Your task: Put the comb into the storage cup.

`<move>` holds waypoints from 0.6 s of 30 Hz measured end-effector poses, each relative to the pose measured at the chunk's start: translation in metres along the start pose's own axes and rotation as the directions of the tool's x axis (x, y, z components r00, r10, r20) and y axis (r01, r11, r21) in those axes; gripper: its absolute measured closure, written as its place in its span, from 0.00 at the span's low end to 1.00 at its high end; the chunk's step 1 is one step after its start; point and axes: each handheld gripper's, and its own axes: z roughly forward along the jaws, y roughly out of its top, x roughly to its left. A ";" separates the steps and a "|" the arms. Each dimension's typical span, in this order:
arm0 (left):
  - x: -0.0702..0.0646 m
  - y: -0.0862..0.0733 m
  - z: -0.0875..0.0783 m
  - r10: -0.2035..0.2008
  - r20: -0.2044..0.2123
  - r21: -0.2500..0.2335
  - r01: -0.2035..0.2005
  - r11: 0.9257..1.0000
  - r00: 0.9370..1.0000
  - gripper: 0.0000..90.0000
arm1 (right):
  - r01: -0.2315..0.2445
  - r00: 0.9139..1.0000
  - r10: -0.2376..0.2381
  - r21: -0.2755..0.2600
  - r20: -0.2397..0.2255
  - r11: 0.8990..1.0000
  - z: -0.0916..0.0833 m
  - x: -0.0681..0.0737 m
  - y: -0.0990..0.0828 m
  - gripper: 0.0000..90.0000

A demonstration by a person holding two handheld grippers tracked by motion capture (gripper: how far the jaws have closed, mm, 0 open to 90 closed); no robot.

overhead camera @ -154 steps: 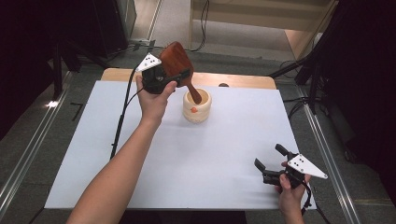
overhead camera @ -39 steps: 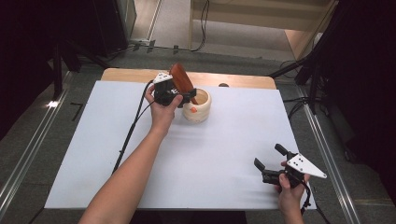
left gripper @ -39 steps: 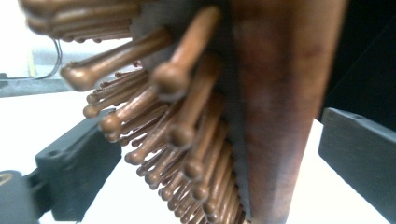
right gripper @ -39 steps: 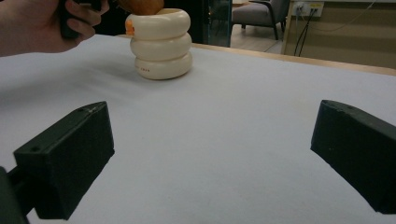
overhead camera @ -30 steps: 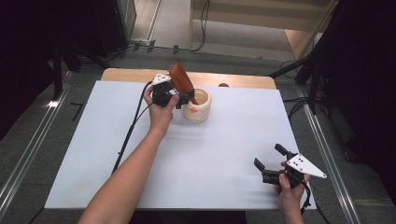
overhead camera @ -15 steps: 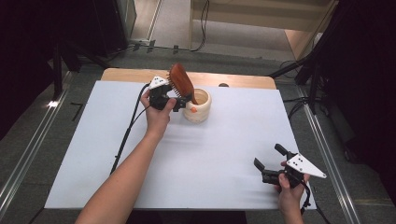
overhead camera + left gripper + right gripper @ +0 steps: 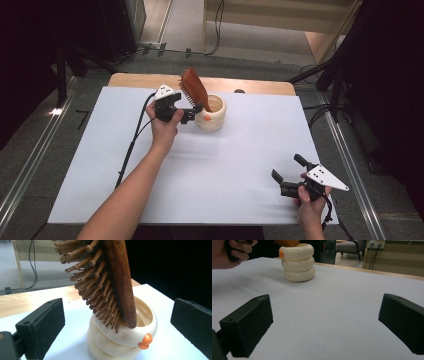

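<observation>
Hairbrush (image 7: 117, 282) stands handle-down in cream ringed cup (image 7: 122, 340), leaning, between the left gripper's (image 7: 186, 114) wide-apart jaws, untouched. Left gripper view shows wooden bristle pegs; brush top cut off there. Right gripper (image 7: 288, 172) gapes too, holding nothing; cup well beyond its jaws.

Hairbrush (image 7: 193, 89): dark reddish-brown wood, rows of round-tipped wooden bristles; handle end down inside cup, head tilted up and toward far-left corner of table, bristles facing left. Cup (image 7: 211, 114): cream, three stacked rings, small orange knob near rim; upright near middle of table's far edge.
</observation>
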 end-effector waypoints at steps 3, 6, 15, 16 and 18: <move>0.000 -0.001 -0.006 0.002 0.001 -0.005 -0.002 1.000 1.000 0.00 | 0.001 1.000 -0.001 0.001 0.002 1.000 0.000 0.000 0.000 0.00; -0.002 -0.001 -0.012 0.018 0.001 -0.006 -0.018 1.000 1.000 0.00 | 0.001 1.000 -0.001 0.001 0.003 1.000 0.000 0.000 0.000 0.00; -0.004 -0.002 -0.031 0.029 0.011 -0.033 -0.029 0.999 1.000 0.00 | 0.006 1.000 -0.006 0.003 0.008 1.000 0.001 0.000 0.000 0.00; -0.004 -0.002 -0.033 0.033 0.009 -0.036 -0.033 0.999 0.999 0.00 | 0.005 1.000 -0.005 0.003 0.010 1.000 0.001 0.000 0.000 0.00; -0.004 -0.004 -0.037 0.038 0.005 -0.039 -0.038 0.999 0.999 0.00 | 0.007 1.000 -0.007 0.005 0.009 1.000 0.001 0.000 0.000 0.00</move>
